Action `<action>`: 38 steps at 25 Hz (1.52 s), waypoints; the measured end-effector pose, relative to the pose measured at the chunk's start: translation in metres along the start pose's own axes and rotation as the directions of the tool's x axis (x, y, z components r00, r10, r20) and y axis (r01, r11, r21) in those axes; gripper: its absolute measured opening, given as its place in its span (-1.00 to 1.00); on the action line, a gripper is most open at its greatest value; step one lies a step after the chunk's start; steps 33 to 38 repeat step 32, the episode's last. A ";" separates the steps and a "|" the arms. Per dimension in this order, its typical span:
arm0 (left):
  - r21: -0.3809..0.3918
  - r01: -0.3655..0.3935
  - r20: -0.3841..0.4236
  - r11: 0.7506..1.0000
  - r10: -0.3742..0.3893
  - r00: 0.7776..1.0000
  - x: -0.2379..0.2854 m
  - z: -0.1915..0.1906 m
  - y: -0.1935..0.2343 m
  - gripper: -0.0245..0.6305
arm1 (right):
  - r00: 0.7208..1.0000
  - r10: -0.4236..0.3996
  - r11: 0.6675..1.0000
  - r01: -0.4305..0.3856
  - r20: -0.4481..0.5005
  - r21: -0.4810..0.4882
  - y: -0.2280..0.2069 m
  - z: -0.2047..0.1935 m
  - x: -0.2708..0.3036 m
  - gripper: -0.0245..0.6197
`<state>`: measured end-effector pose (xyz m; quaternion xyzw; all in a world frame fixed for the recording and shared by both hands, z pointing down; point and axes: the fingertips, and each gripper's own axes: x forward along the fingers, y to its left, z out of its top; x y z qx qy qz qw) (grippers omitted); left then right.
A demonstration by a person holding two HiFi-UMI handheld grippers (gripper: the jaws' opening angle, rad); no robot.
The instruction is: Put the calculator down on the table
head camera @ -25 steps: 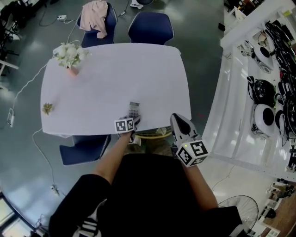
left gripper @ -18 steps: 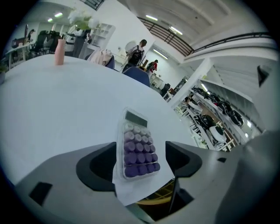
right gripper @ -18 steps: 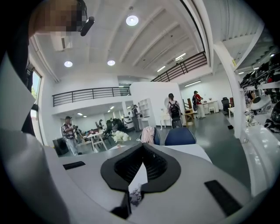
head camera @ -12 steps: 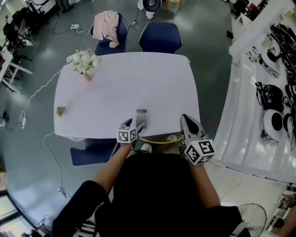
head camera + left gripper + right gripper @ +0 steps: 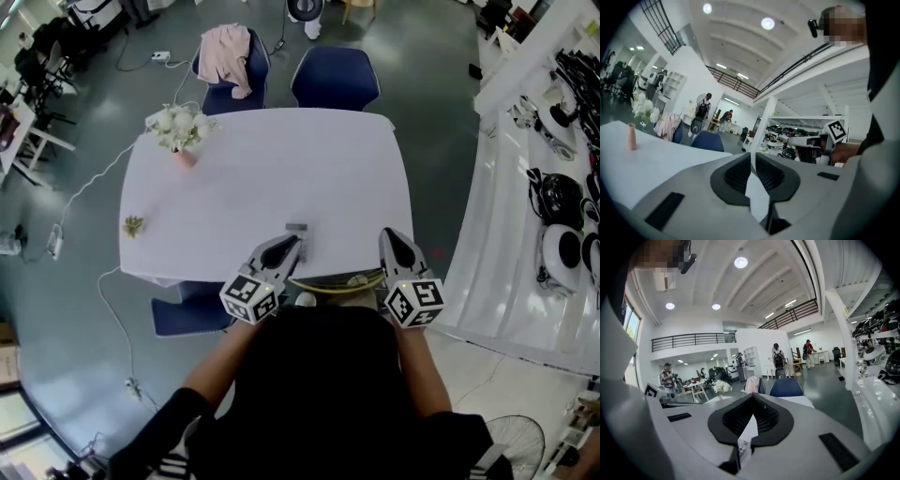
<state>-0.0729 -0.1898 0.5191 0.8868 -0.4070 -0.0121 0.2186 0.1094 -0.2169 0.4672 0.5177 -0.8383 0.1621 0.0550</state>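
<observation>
The grey calculator (image 5: 298, 231) lies flat on the white table (image 5: 272, 178) near its front edge. My left gripper (image 5: 289, 242) hangs above the table just in front of the calculator and does not touch it. Its jaws are closing, and in the left gripper view (image 5: 751, 157) only a thin slit shows between the dark pads, with nothing in it. My right gripper (image 5: 390, 236) hovers over the front right corner of the table. Its pads (image 5: 752, 399) meet at the tips and hold nothing.
A vase of white flowers (image 5: 178, 131) stands at the table's far left and a small dried sprig (image 5: 132, 225) near its left edge. Blue chairs (image 5: 335, 77) stand behind, one with a pink garment (image 5: 228, 47). White shelving with helmets (image 5: 562, 216) runs along the right.
My left gripper has let go of the calculator, risen from the table toward the camera and brought its jaws together. The calculator stays on the table. The right gripper has barely shifted.
</observation>
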 end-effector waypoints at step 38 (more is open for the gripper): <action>0.147 -0.150 0.105 0.978 0.135 0.985 -0.013 0.048 0.005 -0.90 | 0.996 0.075 0.986 -0.067 0.042 -0.154 0.014 0.029 0.014 -0.93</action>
